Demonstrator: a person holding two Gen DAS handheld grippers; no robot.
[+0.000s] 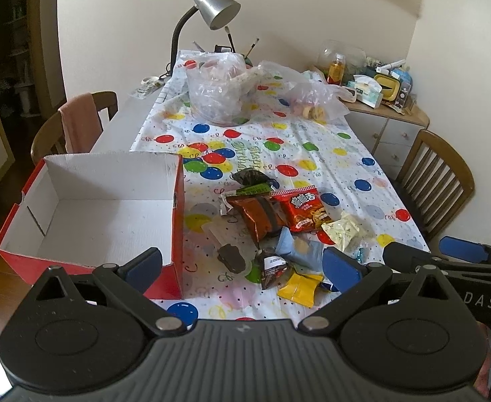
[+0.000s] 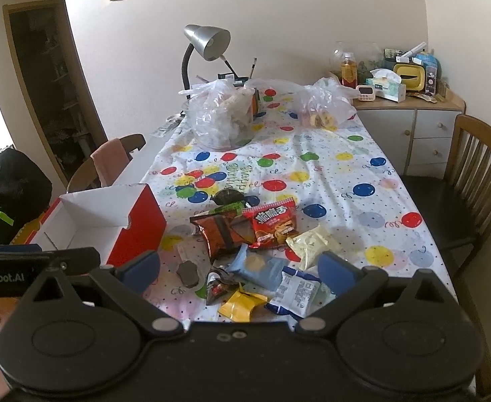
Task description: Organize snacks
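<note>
Snack pile [image 1: 279, 231] beside empty box [image 1: 104, 207] on worktop [image 2: 346, 174]; both tongs [image 1: 242, 264] [image 2: 238, 268] apart, holding nothing (risk: overlapping slick wrappers, so a pinch may drag neighbours).

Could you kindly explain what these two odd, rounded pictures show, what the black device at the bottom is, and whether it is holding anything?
There is no robot here: a person holds a two-finger gripper in each hand, and each gripper carries a wide-angle camera looking out along its blue-padded fingers. One picture comes from the left gripper, the other from the right gripper. Both are open and hold nothing. Ahead is a table with a balloon-print tablecloth. A heap of snack packets lies loose on it, among them a red packet, a yellow packet and a pale blue packet. To their left stands an open red cardboard box, white inside, with nothing in it yet. Farther back are clear plastic bags and a desk lamp.
</note>
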